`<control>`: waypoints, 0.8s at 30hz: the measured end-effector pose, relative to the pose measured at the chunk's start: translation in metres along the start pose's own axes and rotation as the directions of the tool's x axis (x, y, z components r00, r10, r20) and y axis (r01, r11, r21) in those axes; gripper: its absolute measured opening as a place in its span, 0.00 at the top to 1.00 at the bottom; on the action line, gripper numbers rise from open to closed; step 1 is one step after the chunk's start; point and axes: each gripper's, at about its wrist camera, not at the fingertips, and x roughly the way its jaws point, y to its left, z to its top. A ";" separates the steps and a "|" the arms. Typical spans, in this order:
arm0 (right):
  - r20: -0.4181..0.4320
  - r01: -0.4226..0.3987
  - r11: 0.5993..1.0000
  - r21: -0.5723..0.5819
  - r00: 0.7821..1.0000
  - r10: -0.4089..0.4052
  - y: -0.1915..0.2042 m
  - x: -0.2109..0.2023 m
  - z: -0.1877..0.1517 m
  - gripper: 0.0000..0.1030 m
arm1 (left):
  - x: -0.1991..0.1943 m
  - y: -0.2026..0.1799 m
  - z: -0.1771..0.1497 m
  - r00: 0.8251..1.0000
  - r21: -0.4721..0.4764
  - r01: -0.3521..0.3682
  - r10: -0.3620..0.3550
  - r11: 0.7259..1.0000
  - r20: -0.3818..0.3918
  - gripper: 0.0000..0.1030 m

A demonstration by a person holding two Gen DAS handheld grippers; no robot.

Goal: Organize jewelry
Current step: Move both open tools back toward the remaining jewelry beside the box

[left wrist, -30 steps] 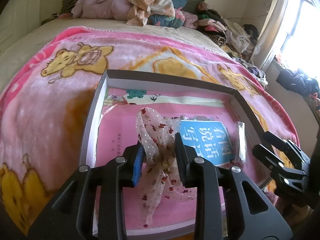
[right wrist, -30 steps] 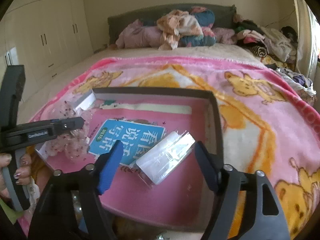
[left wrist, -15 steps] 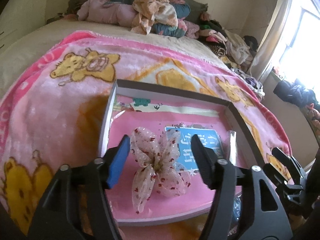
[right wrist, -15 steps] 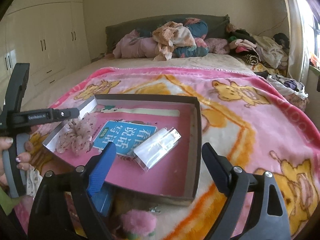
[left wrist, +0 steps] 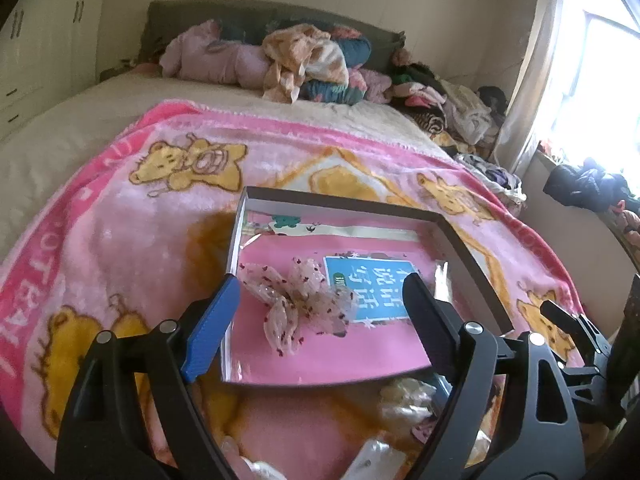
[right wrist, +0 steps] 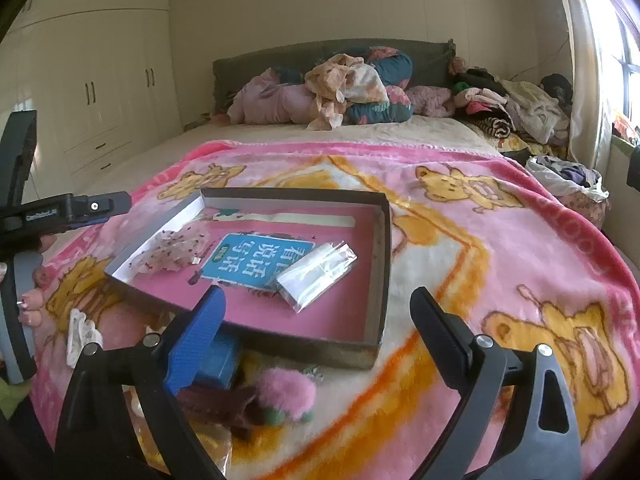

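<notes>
The sheer, red-speckled organza hair bow [left wrist: 298, 300] is lying loose on the pink floor of the shallow grey cardboard tray [left wrist: 340, 202], in its left part beside the blue printed booklet [left wrist: 370, 288]. Over to the right the clear cellophane packet [right wrist: 318, 272] is resting partly on that booklet [right wrist: 256, 266] and partly on the tray floor. Both pieces are sitting apart, which is what a tidy layout wants.

The left gripper [left wrist: 320, 300] is spreading its jaws, with nothing pressed between them; the bow only shows in the gap from the camera's angle. The right gripper [right wrist: 316, 312] is widening too and holding nothing, hanging over the tray's near wall [right wrist: 308, 346].

To my eye the step now is going after the next piece. Just in front of the tray, on the pink bear-print fleece blanket [right wrist: 500, 248], a fluffy pink pom-pom piece [right wrist: 288, 392] and a small blue box [right wrist: 218, 360] are lying among other bits I cannot make out. Doing this well probably means coming down on one item only, pinching its firm part rather than the fluff, and keeping the fingers clear of the blanket pile so nothing snags.
</notes>
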 end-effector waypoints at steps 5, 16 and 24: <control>0.018 0.004 1.000 -0.007 1.000 -0.004 0.004 -0.013 -0.006 0.12 | -0.022 -0.010 -0.011 0.999 0.034 0.002 -0.004 0.999 0.044 0.13; 0.032 -0.006 1.000 -0.028 0.999 0.006 0.014 -0.034 -0.015 0.12 | -0.048 -0.030 -0.039 0.997 0.143 -0.001 -0.011 0.990 0.081 0.11; 0.018 -0.016 0.999 -0.033 1.000 0.017 0.021 -0.041 -0.024 0.12 | -0.052 -0.034 -0.059 0.998 0.175 0.001 -0.011 0.985 0.057 0.11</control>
